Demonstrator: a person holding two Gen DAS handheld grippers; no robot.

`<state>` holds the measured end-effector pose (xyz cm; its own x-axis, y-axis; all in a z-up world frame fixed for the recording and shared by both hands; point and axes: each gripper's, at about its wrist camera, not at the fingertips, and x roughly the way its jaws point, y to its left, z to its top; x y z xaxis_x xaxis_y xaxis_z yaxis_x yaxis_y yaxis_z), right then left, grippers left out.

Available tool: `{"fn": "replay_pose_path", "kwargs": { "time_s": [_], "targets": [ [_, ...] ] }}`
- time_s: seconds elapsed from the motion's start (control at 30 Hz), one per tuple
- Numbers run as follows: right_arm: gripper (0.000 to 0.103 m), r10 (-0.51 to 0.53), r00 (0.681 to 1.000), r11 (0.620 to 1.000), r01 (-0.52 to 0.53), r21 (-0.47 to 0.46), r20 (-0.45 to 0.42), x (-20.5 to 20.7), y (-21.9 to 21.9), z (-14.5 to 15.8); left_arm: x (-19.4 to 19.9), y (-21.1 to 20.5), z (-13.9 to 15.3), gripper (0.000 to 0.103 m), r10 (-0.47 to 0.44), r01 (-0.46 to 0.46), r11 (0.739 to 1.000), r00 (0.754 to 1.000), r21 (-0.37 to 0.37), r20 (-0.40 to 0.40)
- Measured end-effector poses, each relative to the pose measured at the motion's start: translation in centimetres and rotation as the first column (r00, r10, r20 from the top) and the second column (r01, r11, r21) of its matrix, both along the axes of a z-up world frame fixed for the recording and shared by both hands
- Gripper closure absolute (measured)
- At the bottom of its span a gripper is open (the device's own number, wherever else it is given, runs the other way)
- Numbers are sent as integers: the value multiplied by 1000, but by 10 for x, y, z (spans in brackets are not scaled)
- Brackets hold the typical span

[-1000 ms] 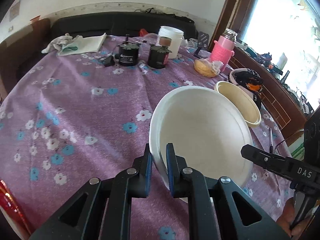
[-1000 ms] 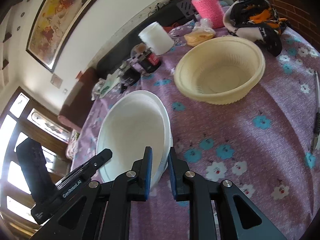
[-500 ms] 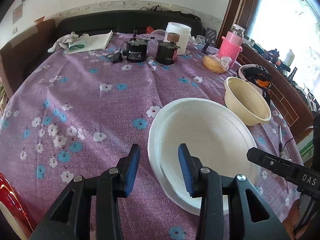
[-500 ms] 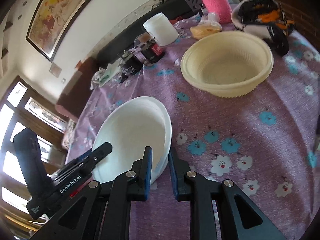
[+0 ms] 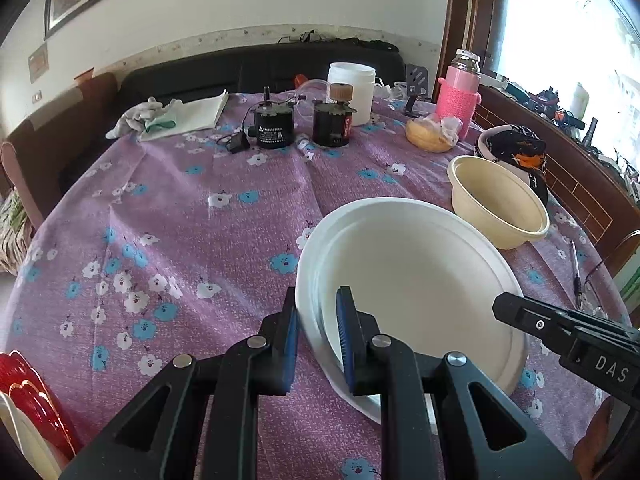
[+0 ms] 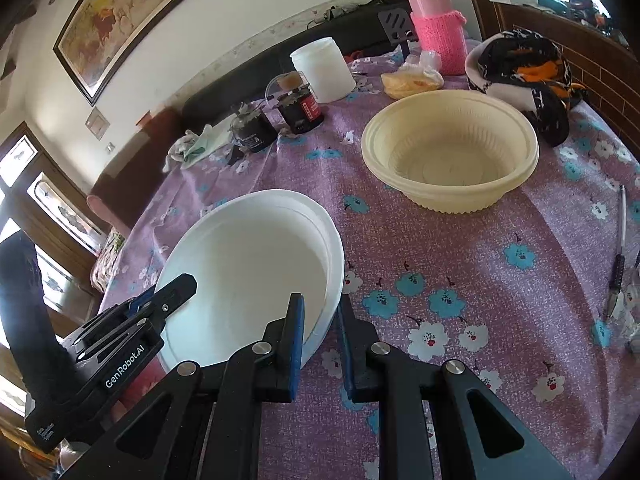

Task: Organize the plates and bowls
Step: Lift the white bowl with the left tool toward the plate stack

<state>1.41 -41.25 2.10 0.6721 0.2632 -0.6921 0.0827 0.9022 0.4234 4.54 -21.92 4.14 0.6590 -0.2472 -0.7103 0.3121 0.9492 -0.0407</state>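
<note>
plates (image 5: 408,280): white stack, frame centre
my left gripper (image 5: 318,334): jaws just closed, clamping plates' left rim
my right gripper (image 6: 320,334): clamped on right rim
bowl (image 6: 450,152): cream, upper right

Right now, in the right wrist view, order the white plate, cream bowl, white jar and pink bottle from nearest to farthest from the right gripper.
1. White plate, its rim between the right gripper pads, on the left.
2. Cream bowl, ahead to the right.
3. White jar, beyond, centre.
4. Pink bottle, far edge, right of the jar.
</note>
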Motion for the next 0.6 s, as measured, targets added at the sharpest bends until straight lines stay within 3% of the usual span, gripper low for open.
{"fn": "replay_pose_path", "kwargs": {
  "time_s": [0.3, 0.6],
  "targets": [
    [86, -14, 998, 998, 18, -62, 67, -7, 6, 11, -11, -1, 9, 86, 9, -10, 1000, 997, 12, 73],
    [86, -58, 996, 996, 63, -67, 72, -28, 8, 20, -26, -6, 18, 86, -21, 20, 1000, 995, 11, 97]
  ]
}}
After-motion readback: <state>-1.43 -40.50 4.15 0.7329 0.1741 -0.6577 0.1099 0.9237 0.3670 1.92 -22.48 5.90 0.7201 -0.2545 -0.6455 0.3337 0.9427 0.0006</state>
